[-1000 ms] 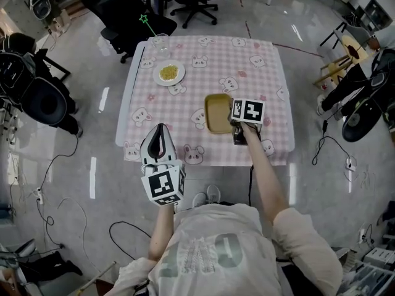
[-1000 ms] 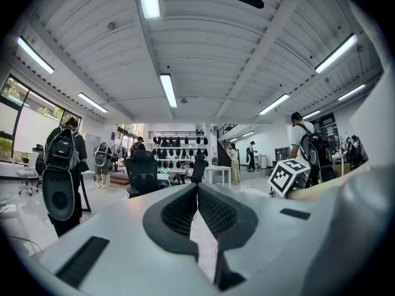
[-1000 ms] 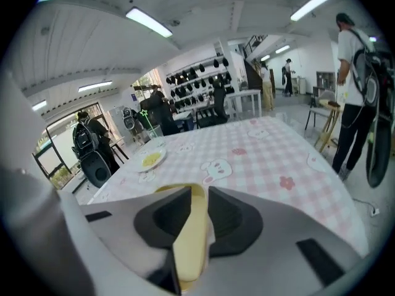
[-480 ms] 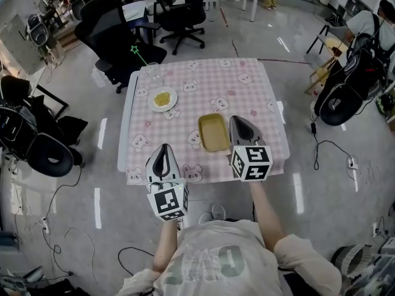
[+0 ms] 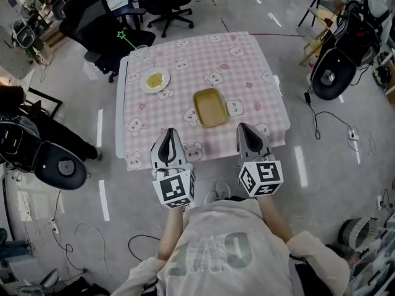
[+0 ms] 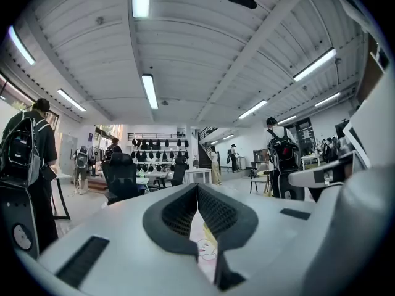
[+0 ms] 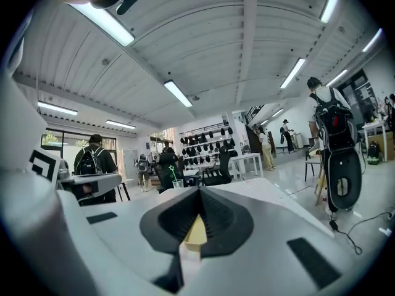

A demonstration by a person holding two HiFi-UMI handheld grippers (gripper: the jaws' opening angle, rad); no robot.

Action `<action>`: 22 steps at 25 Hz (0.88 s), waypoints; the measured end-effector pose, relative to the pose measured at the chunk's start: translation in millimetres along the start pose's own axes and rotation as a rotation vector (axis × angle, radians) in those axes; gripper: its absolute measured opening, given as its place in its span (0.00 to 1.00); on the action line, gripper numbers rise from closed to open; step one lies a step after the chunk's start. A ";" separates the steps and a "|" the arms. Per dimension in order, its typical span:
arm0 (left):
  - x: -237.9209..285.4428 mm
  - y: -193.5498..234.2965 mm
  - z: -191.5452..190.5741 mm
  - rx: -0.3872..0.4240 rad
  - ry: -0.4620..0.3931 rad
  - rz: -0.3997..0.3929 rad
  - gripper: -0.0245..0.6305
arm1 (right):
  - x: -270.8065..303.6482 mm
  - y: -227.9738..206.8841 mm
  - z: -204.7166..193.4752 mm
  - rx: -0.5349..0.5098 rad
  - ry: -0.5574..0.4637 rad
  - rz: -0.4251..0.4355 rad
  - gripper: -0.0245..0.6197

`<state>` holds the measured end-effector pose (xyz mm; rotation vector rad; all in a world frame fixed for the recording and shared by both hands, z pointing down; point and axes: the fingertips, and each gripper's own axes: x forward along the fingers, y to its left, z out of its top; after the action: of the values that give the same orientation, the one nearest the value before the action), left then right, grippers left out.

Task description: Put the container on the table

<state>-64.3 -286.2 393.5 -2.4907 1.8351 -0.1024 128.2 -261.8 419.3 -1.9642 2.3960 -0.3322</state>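
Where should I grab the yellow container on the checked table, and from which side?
Probably the short rim nearest you, approached from the near edge of the table with the right hand-held gripper, one jaw inside, one outside. The container lies flat and open-topped, with a thin upright wall there.

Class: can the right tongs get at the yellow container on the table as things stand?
Probably yes. The right tongs, shut and empty, hang by the near edge of the tablecloth, pointing toward the yellow container; only bare cloth lies between. They must open first.
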 end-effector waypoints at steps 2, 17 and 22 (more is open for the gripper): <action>-2.9 -1.5 -0.5 -0.001 0.000 -0.007 0.08 | -6.5 0.1 -5.2 0.000 0.009 -0.006 0.08; -6.5 5.4 -1.8 -0.023 0.000 -0.009 0.08 | -9.2 5.5 -1.0 -0.005 0.001 -0.003 0.08; -5.0 9.3 -4.9 -0.016 0.003 0.000 0.08 | -8.2 3.1 -2.7 -0.005 0.000 -0.011 0.08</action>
<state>-75.0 -284.2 397.6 -2.5026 1.8439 -0.0916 126.5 -252.9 420.4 -1.9795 2.3897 -0.3273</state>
